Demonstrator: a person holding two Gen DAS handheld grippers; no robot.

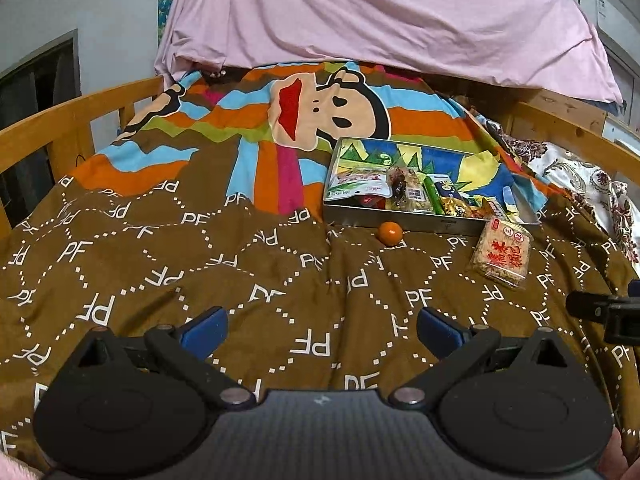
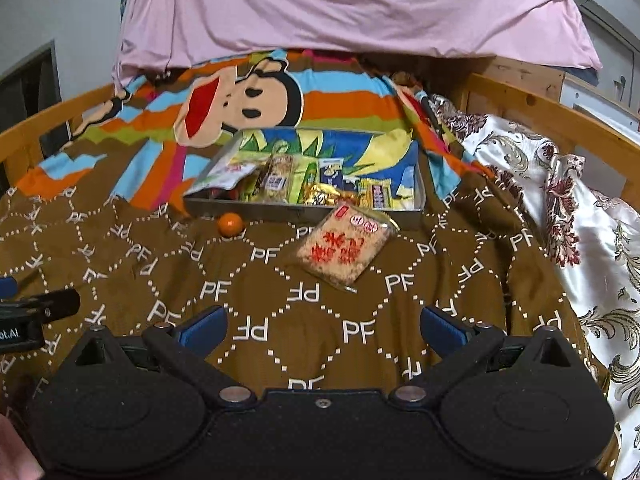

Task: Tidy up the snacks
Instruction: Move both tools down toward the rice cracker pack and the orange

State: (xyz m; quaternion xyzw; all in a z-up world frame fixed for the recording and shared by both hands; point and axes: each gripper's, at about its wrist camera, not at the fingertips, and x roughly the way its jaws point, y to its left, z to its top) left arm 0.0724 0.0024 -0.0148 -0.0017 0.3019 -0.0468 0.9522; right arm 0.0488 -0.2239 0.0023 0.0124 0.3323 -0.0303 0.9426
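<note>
Brown "PF" quilt (image 2: 280, 320) on wooden-railed bed (image 1: 60, 120); snack tin (image 2: 280, 210), orange (image 2: 230, 224) beside; both grippers' jaws wide apart, empty.

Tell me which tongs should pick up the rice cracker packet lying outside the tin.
Right. The rice cracker packet lies nearly straight ahead of the open right tongs, while it sits far off to the side of the left tongs.

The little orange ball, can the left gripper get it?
Probably yes. The orange ball sits alone on the blanket beside the tin, and the left gripper is open with nothing between.
</note>
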